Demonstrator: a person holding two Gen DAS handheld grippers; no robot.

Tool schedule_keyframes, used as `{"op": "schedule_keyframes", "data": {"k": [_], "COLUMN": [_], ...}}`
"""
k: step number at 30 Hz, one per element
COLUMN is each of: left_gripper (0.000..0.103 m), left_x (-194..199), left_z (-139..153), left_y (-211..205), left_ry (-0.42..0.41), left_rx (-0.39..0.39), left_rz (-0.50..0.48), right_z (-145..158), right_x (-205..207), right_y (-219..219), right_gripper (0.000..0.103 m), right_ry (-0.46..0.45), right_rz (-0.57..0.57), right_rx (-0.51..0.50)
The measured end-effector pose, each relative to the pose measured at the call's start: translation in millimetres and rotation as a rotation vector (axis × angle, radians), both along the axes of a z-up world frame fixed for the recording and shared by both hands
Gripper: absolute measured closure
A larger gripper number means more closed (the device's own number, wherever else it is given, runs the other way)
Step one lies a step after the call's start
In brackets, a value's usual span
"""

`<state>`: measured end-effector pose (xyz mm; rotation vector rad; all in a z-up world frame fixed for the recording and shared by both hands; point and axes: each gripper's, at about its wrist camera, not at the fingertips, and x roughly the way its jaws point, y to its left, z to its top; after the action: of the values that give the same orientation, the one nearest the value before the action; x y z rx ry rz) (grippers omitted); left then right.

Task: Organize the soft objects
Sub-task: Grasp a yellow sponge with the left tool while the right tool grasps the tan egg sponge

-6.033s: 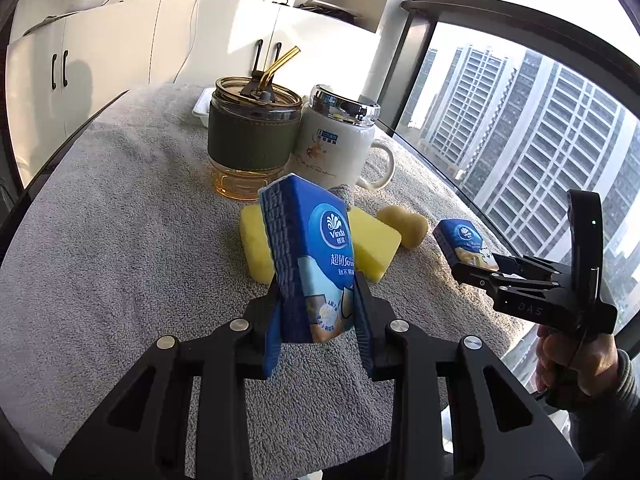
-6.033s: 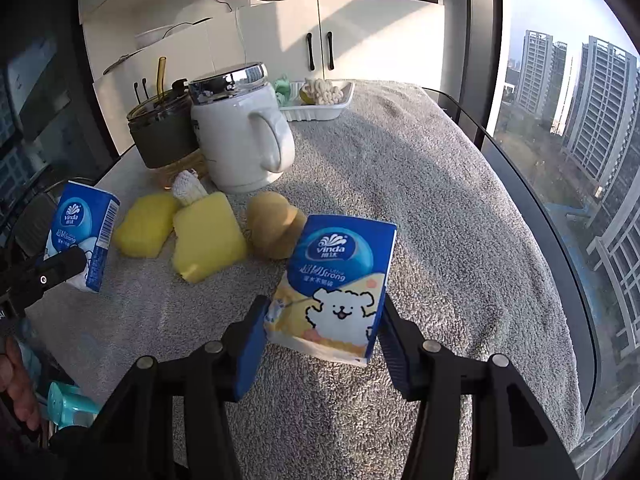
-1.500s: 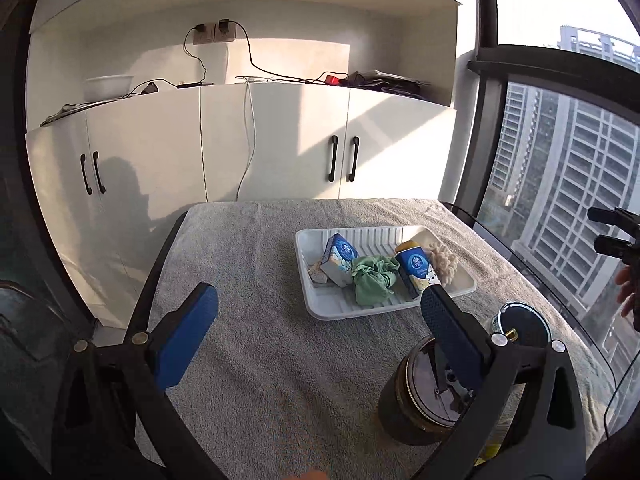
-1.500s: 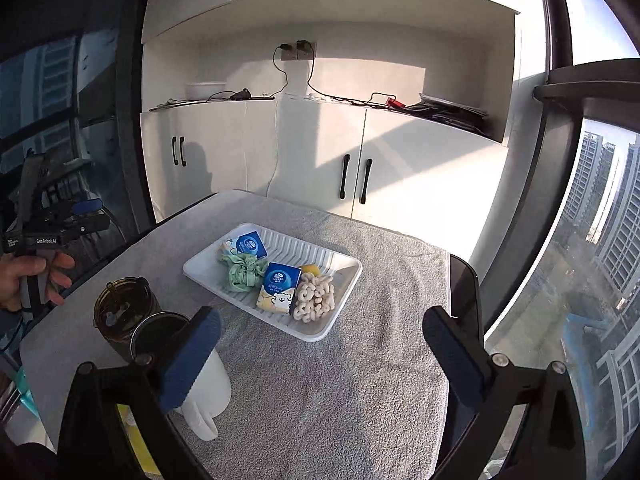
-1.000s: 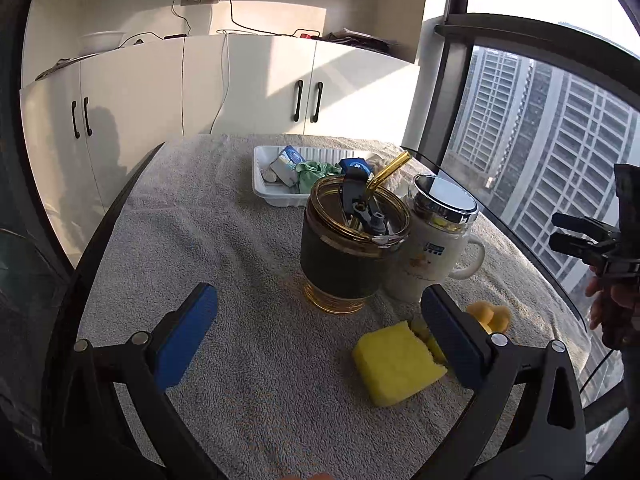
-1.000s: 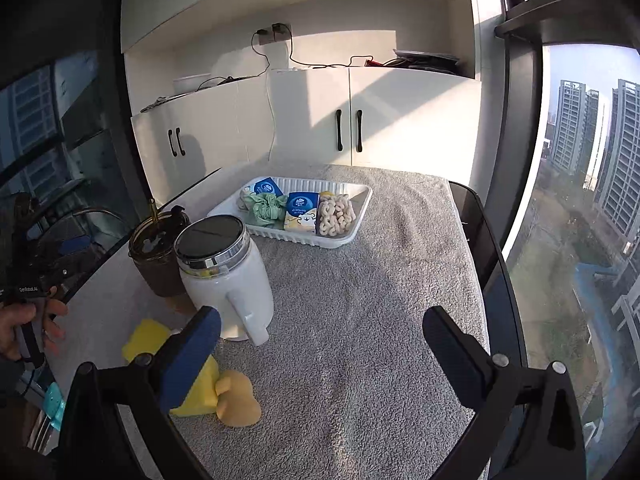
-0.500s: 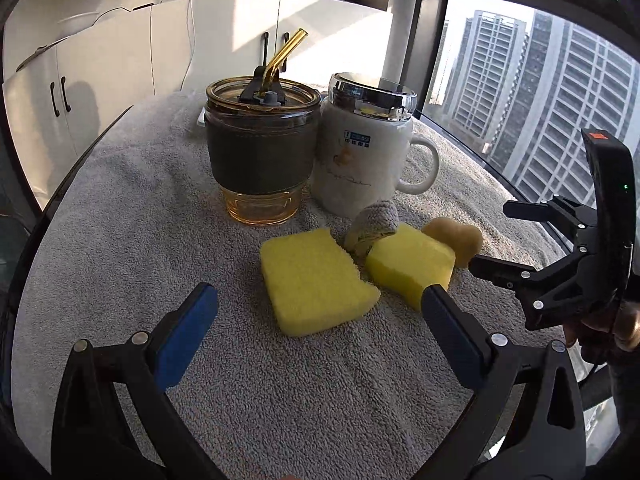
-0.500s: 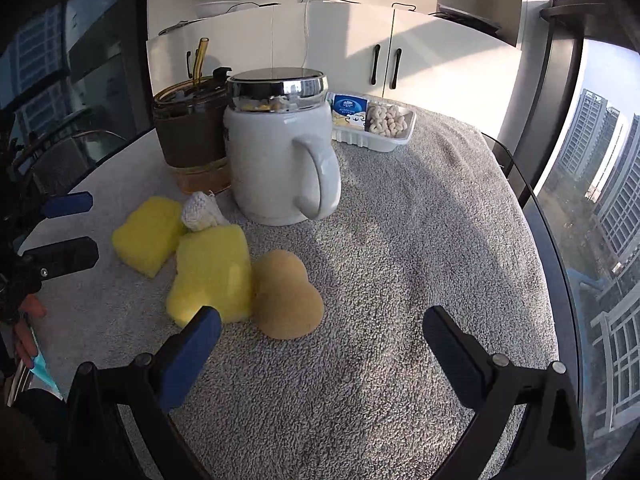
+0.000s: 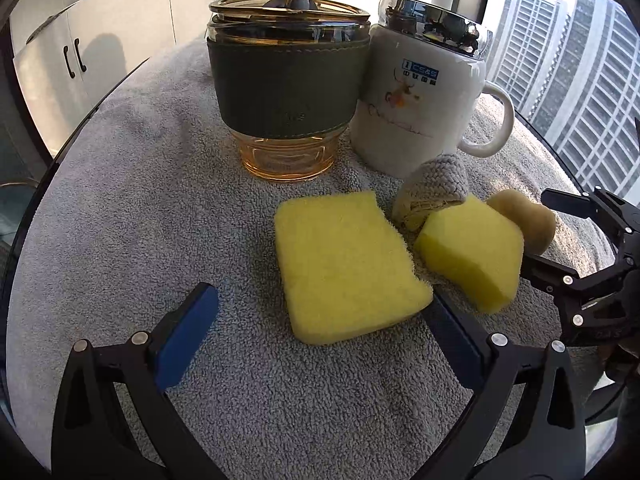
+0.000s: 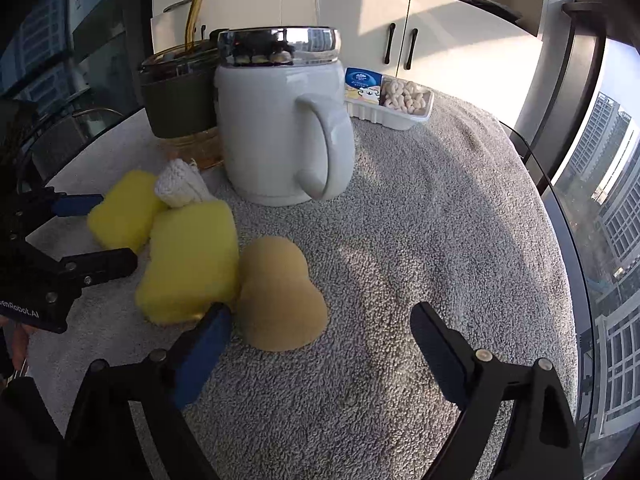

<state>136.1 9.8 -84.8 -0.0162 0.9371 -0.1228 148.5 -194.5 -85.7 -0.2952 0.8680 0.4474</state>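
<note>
We bracket the flat yellow sponge (image 9: pixel 344 268) with the left gripper (image 9: pixel 316 320), jaws spread, empty. Our right gripper (image 10: pixel 320 332), jaws just narrowing but apart, frames the tan heart-shaped sponge (image 10: pixel 278 292); both lie on the grey towel (image 10: pixel 420 240), the white tray (image 10: pixel 394 118) beyond the white mug (image 10: pixel 276 132).

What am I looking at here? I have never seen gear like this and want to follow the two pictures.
There is no robot: a person holds a two-finger claw in each hand, with a camera on each looking along its fingers. One picture is from the left claw, open above a yellow sponge. The other is from the right claw, jaws just closing a little around a tan heart-shaped sponge, not yet gripping it. On the grey towel also lie a second yellow sponge, a white mug, a glass cup and a white tray. Nothing is held.
</note>
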Motion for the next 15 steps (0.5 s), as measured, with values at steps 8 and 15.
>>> {"op": "schedule_keyframes", "data": {"k": [8,15], "left_gripper": [0.004,0.042], "left_x": [1,-7], "left_z": [1,4], "left_y": [5,7], "left_ry": [0.000,-0.049], "left_rx": [-0.004,-0.035], "left_rz": [0.023,-0.013], "right_z": [0,1], "right_x": [5,-6], "right_y": [11,14], "right_gripper": [0.024,0.064], "right_ry": [0.010,0.022], "right_rz": [0.050,0.068], "right_rx": [-0.012,0.023]}}
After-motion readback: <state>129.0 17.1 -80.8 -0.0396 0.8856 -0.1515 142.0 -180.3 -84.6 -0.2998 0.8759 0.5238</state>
